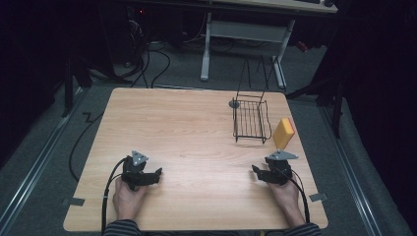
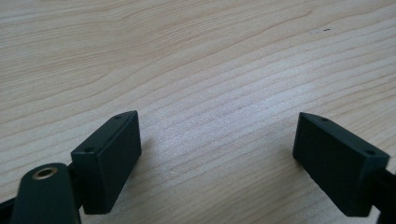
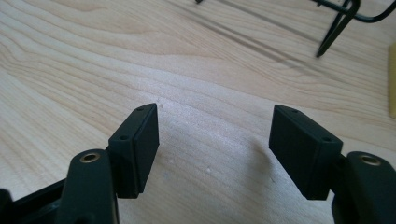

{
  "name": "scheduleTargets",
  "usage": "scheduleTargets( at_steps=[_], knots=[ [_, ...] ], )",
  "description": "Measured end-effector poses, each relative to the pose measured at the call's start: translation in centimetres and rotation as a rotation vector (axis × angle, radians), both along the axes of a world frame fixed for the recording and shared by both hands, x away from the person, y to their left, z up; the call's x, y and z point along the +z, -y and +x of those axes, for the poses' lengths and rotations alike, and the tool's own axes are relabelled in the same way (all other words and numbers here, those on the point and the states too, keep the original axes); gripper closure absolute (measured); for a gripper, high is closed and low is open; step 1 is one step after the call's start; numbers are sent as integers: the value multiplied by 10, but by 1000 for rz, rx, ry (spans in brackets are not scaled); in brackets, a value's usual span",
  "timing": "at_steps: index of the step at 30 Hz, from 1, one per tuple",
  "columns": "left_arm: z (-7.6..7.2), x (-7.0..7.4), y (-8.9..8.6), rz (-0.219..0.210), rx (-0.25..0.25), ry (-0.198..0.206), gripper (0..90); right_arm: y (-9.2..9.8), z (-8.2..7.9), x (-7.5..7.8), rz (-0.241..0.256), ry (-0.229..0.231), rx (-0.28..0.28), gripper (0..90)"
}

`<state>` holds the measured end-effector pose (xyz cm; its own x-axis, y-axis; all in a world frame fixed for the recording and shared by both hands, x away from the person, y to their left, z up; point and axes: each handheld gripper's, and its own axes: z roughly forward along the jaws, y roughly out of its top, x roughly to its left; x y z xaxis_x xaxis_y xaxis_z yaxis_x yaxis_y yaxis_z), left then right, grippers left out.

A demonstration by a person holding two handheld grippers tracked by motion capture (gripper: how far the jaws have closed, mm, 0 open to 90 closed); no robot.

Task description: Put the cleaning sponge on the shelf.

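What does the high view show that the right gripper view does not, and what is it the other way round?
High view: the whole table, the left tool, the full wire rack and the upright yellow sponge beside it. Right gripper view: a close look at the right tool, its jaws open over bare wood. Shared: the wooden tabletop, the right tool, part of the rack and the sponge's edge.

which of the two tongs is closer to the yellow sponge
The right tongs: the yellow rectangular sponge stands just beyond them near the black wire rack, while the left tongs sit across the wooden table.
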<state>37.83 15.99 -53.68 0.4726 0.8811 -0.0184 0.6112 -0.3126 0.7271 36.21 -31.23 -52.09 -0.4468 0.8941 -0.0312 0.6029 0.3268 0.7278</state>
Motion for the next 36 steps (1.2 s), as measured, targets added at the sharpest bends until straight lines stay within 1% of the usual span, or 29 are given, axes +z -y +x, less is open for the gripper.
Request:
scheduleTargets(
  at_steps=[2, 3, 5, 8, 11, 14, 17, 18, 21, 23, 25, 27, 34, 35, 36],
  knots=[
    [0, 0, 0, 0, 0, 0, 157, 1, -1, 1, 2, 3, 1, 342],
    [0, 0, 0, 0, 0, 0, 157, 5, -4, 4, 14, 7, -8, 344],
    [0, 0, 0, 0, 0, 0, 157, 6, -6, 5, 19, 11, -12, 345],
    [0, 0, 0, 0, 0, 0, 157, 13, -13, 11, 28, 19, -24, 349],
    [0, 0, 0, 0, 0, 0, 157, 16, -17, 13, 25, 26, -32, 351],
    [0, 0, 0, -1, 0, 0, 157, 24, -23, 17, 33, 42, -57, 352],
    [0, 0, 0, -1, 0, 0, 157, 28, -25, 19, 38, 48, -70, 353],
    [0, 0, 0, -1, 0, 0, 157, 31, -27, 21, 41, 55, -85, 353],
    [0, 0, 0, -1, 0, 0, 157, 34, -28, 22, 46, 63, -101, 352],
    [0, 0, 0, -1, 0, 0, 157, 39, -30, 24, 48, 66, -130, 352],
    [0, 0, 0, -1, 0, 0, 157, 40, -31, 25, 45, 68, -137, 352],
    [0, 0, 0, -1, 0, 0, 157, 43, -32, 28, 40, 74, -162, 351],
    [0, 0, 0, -1, 0, 0, 158, 59, -34, 35, 44, 115, -234, 346],
    [0, 0, 0, -1, 0, 0, 158, 61, -34, 37, 51, 116, -250, 346],
    [0, 0, 0, -1, 0, 0, 158, 63, -34, 38, 53, 121, -256, 346]
  ],
)
